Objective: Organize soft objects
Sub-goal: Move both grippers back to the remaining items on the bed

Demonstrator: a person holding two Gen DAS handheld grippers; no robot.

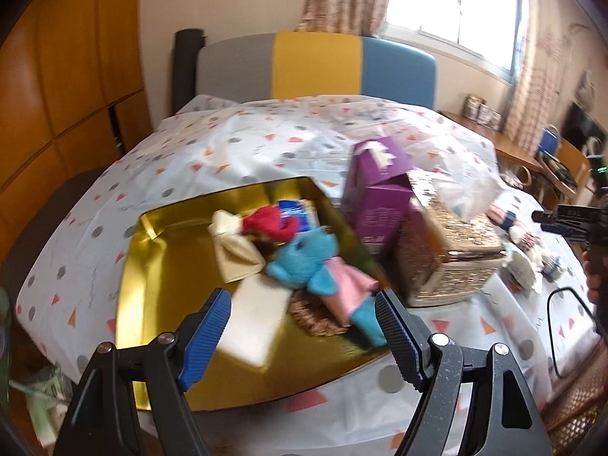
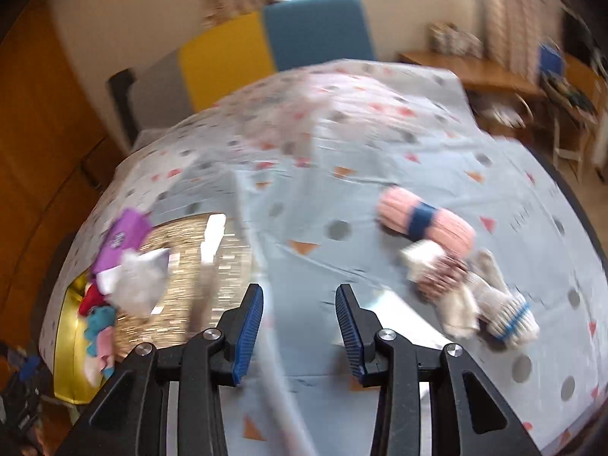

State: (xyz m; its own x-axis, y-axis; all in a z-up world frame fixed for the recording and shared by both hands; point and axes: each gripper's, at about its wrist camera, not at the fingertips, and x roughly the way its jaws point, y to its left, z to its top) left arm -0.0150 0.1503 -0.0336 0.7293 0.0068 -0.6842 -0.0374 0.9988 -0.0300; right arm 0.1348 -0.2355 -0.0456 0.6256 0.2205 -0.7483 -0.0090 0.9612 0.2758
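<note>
On purple box (image 1: 374, 190), blurred unreadable print, gold tray (image 1: 167, 266) beside it

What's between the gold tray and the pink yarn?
A glittery gold box and a purple box stand between the tray and yarn, per the left wrist view.
</note>
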